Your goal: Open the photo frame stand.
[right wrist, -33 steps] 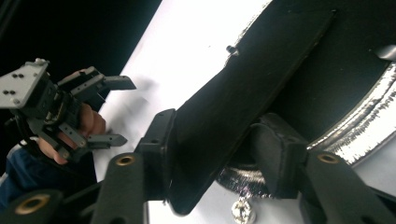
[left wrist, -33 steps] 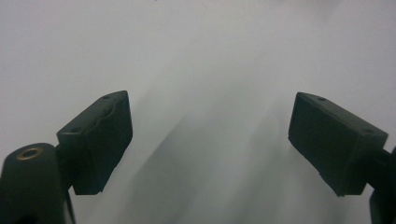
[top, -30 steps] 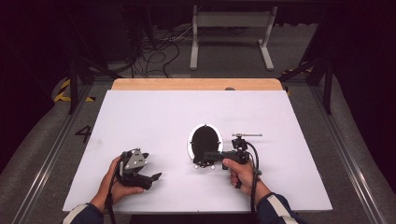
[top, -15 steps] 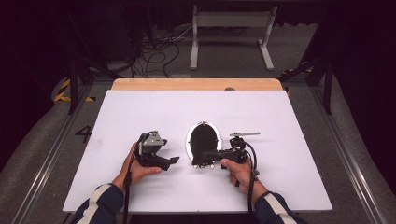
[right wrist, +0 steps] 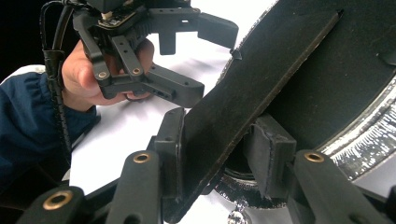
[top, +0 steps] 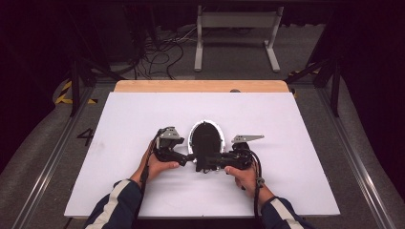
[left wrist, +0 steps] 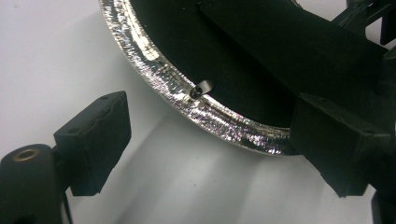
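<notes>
An oval black frame back [top: 206, 138] with a glittering silver rim [left wrist: 154, 65] lies on the white table [top: 143, 114]. Its flat black stand flap [right wrist: 261, 88] is raised and sits between the pads of my right gripper [right wrist: 219, 144], whose jaws have just been closing and now press on it. In the high view the right gripper [top: 204, 163] comes in from the right at the frame's near end. My left gripper [left wrist: 215, 149] is open, one jaw outside the rim and the other over it. A small metal clip [left wrist: 201, 88] sits on the rim.
A wooden strip [top: 200, 86] borders the table's far edge. Beyond it are cables [top: 157, 52] and a metal stand [top: 236, 28] on the floor. Rails run along both sides of the table. The white surface spreads left and right of the frame.
My left hand has slid right across the table, from near the left front up to the frame's left side. The right hand has stayed at the frame.
</notes>
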Action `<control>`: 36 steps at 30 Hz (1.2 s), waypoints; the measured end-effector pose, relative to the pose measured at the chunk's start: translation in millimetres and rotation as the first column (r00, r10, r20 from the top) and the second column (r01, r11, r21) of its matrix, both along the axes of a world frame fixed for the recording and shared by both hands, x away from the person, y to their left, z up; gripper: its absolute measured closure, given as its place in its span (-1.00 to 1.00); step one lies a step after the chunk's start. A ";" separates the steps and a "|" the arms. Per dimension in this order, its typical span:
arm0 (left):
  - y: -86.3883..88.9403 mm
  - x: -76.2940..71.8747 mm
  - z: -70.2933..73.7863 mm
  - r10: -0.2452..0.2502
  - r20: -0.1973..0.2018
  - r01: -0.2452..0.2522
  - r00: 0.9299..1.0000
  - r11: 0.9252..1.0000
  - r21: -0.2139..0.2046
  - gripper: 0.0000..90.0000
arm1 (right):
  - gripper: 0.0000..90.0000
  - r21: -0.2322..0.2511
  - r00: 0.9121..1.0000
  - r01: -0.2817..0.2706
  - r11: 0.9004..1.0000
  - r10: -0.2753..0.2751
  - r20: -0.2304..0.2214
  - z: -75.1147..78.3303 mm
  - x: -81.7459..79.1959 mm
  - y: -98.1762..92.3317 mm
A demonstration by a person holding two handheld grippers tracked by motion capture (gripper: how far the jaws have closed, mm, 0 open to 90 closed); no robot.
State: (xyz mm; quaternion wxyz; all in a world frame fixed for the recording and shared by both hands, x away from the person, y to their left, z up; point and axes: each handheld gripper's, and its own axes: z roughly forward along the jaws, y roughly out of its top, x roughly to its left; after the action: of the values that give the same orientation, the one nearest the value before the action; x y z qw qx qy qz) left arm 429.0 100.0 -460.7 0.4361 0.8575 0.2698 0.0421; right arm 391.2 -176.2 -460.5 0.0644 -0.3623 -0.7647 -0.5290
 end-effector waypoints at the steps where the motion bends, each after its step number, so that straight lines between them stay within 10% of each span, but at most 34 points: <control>1: -1.2 -0.4 -0.5 0.004 -0.013 -0.004 1.000 1.000 -0.007 -0.70 | 0.33 0.003 1.000 -0.002 1.000 0.002 0.002 -0.1 -0.3 -0.1; 11: 3.1 10.3 -6.1 -0.038 -0.158 0.012 0.987 0.987 -0.158 -0.56 | 0.33 0.006 0.999 -0.031 0.999 0.031 0.021 -1.1 0.6 -2.9; 21: 4.3 7.6 0.0 -0.063 -0.140 0.037 0.988 0.983 -0.180 -0.41 | 0.33 -0.017 0.998 -0.045 0.999 0.046 0.030 1.4 -0.9 -3.6; 30: 9.5 3.9 3.9 -0.108 -0.097 0.084 0.989 0.972 -0.219 0.30 | 0.50 -0.003 1.000 -0.018 1.000 0.018 -0.010 1.4 -2.7 -8.5; 36: 5.6 -3.9 10.5 -0.152 -0.040 0.144 0.988 0.976 -0.164 0.32 | 0.57 -0.018 1.000 -0.015 1.000 0.015 -0.009 4.3 -5.8 -8.6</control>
State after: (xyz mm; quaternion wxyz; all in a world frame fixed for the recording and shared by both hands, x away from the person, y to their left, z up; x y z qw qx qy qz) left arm 425.1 105.7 -450.2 0.4984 0.8381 0.2190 -0.0346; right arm 385.5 -184.8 -456.2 0.0687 -0.3597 -0.7716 -0.5201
